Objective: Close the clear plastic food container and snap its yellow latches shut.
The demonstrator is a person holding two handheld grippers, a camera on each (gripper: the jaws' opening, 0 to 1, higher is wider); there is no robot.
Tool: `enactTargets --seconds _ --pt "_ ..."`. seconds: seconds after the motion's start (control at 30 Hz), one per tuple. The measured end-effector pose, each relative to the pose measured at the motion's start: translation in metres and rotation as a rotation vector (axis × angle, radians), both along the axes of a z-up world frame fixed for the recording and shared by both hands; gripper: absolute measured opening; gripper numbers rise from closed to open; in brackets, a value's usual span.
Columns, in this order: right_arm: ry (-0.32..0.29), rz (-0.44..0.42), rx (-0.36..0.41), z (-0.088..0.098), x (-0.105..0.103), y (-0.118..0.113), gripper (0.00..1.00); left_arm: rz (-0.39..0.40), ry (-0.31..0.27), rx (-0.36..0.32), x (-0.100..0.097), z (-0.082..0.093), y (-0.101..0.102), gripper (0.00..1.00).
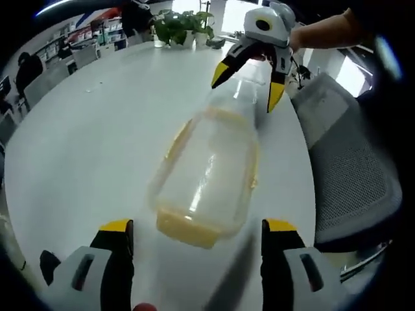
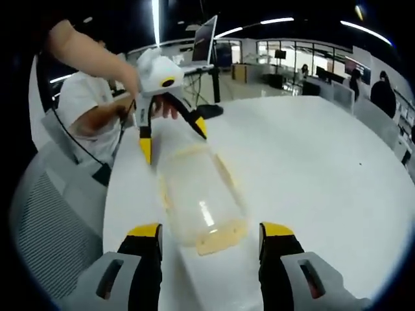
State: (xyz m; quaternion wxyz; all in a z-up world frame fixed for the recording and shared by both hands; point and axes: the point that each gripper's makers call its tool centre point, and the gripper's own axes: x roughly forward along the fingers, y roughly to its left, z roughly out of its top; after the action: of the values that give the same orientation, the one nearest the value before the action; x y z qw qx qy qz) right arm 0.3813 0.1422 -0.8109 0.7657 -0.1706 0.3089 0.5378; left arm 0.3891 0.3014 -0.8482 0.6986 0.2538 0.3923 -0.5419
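A clear plastic food container (image 1: 206, 175) with yellow trim lies lengthwise on the white table (image 1: 84, 149). A yellow latch (image 1: 188, 234) shows at its near end. My left gripper (image 1: 198, 227) is open, its yellow-tipped jaws standing either side of that near end. At the far end my right gripper (image 1: 249, 79) is open and straddles the container. In the right gripper view the container (image 2: 201, 194) runs away from my right gripper (image 2: 211, 230), whose jaws flank its near yellow latch (image 2: 220, 241). My left gripper (image 2: 172, 139) spreads over the far end.
A grey mesh chair (image 1: 350, 168) stands close to the table's edge beside the container, also in the right gripper view as the chair (image 2: 52, 214). A potted plant (image 1: 185, 26) sits at the table's far side. A laptop (image 2: 204, 39) and a person in white (image 2: 84, 103) are behind.
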Motion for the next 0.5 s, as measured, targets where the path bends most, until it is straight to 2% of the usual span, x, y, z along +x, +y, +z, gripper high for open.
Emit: enactTargets --seconds 0.5 --pt "0.017 0.044 -0.051 -0.0093 -0.0017 -0.0029 0.60 -0.155 -0.032 0.094 0.0008 -0.0057 0.0059 0.77"
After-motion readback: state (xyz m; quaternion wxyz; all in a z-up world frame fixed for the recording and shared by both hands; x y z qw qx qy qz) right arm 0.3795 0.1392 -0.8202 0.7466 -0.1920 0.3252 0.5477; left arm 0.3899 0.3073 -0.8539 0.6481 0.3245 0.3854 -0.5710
